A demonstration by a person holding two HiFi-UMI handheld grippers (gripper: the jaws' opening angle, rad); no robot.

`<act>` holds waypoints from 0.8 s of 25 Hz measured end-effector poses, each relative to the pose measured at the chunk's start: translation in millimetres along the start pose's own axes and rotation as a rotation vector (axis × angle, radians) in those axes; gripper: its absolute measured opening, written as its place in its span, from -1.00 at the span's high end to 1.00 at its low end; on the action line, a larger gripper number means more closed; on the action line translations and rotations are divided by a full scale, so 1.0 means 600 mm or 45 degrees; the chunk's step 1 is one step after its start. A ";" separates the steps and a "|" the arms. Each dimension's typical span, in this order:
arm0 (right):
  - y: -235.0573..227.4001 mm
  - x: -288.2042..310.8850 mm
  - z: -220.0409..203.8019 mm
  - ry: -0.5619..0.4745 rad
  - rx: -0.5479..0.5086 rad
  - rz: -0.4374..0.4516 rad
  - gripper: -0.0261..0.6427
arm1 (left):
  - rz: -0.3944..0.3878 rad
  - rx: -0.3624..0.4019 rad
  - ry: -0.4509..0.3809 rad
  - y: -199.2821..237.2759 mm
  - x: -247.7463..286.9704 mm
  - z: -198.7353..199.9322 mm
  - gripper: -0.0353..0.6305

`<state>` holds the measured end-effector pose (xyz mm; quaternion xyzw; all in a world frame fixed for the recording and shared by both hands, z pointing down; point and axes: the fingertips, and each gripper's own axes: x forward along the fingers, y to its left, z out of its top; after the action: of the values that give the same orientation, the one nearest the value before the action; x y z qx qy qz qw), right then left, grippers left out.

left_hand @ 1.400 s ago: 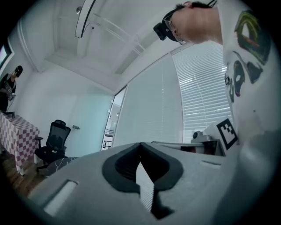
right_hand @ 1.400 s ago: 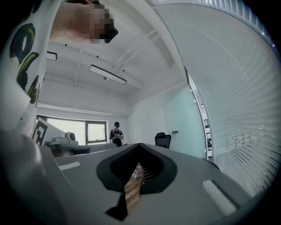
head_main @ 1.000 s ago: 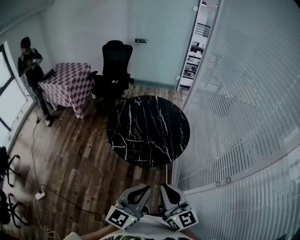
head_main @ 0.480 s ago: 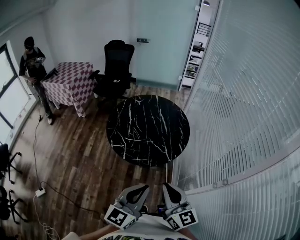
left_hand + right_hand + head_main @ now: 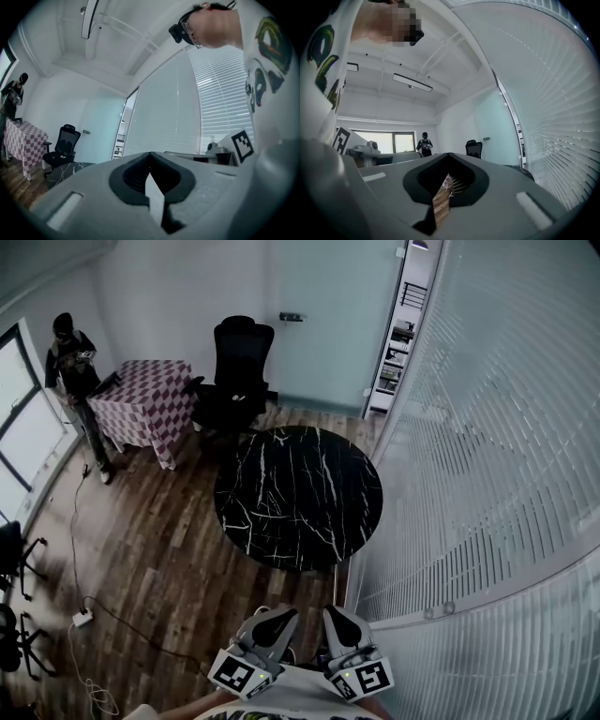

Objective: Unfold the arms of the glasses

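Observation:
No glasses show in any view. The round black marble table (image 5: 298, 498) stands bare in the middle of the head view. Both grippers are held low at the bottom edge of that view, close to the person's white shirt and well short of the table. My left gripper (image 5: 283, 619) has its jaws pressed together with nothing between them, which the left gripper view confirms (image 5: 150, 154). My right gripper (image 5: 335, 619) is beside it, also shut and empty (image 5: 449, 155). Both point up and forward into the room.
A black office chair (image 5: 234, 371) stands behind the round table. A small table with a checked cloth (image 5: 141, 409) is at the back left, with a person (image 5: 75, 381) standing next to it. White blinds (image 5: 487, 474) fill the right side. A cable and power strip (image 5: 82, 618) lie on the wood floor.
The head view has drifted slightly, so the room sits a little to the right. Both grippers keep their place and stay shut.

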<state>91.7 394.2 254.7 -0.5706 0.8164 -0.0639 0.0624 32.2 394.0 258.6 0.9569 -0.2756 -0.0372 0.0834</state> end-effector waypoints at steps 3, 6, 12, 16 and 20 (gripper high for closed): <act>-0.008 0.009 -0.008 0.003 -0.009 0.003 0.92 | 0.005 -0.002 0.003 0.010 0.010 -0.008 0.88; -0.011 0.026 -0.012 0.013 -0.025 0.010 0.92 | 0.001 -0.004 -0.003 0.028 0.021 -0.008 0.88; -0.025 0.092 -0.003 0.017 -0.051 0.012 0.92 | -0.010 -0.013 -0.032 0.085 0.055 0.012 0.88; -0.039 0.150 -0.010 0.027 -0.069 0.018 0.92 | -0.012 -0.021 -0.039 0.140 0.082 0.012 0.88; -0.052 0.215 -0.004 0.037 -0.083 0.023 0.92 | -0.022 -0.026 -0.041 0.195 0.111 0.023 0.88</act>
<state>76.0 262.7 259.0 -0.5638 0.8240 -0.0449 0.0327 25.9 258.6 264.3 0.9577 -0.2681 -0.0563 0.0883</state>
